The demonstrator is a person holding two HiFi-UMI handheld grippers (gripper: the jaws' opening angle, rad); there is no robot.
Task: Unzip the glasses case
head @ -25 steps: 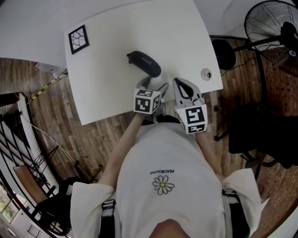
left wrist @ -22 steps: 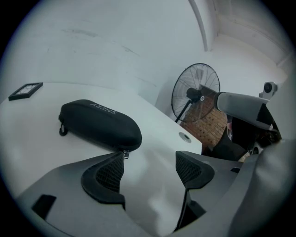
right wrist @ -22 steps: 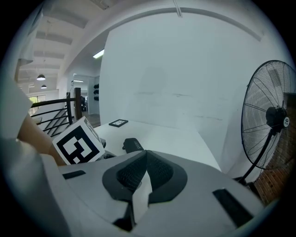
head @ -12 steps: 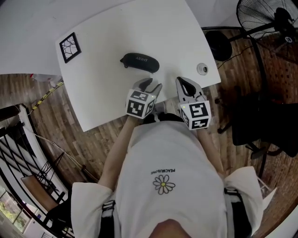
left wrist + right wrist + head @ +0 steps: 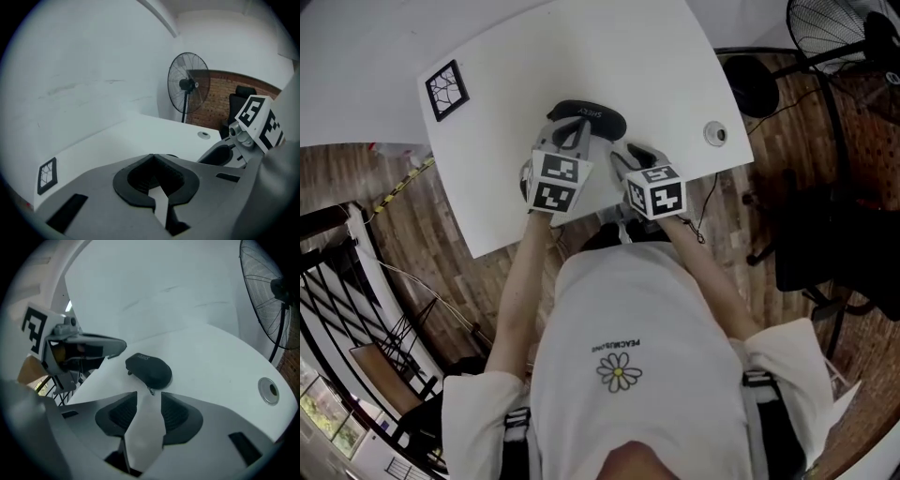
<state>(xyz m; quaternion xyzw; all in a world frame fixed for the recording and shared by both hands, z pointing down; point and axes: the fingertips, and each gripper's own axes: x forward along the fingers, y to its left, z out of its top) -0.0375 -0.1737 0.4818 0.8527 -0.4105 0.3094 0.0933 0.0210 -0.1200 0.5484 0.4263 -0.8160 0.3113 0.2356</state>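
Head view: both grippers up at the glasses case

Half a second ago I see both grippers hanging at the near edge of the white table [image 5: 516, 56], well short of the glasses case [image 5: 592, 114]. Now both sit further in over the table. The case lies in the same spot, near the table's middle, zipped.

Left gripper [image 5: 567, 139] overlaps the case's near left end in the head view; I cannot tell if it touches. Its jaws have just been closing and now meet, with nothing between them in the left gripper view [image 5: 153, 157].

Right gripper [image 5: 623, 157] is just beside the case's near right end. Its jaws have just been opening and stand partly apart, empty [image 5: 149, 399]. In the right gripper view the case [image 5: 149, 370] lies just beyond the tips, with its zipper pull [image 5: 151, 391] pointing at the gap.
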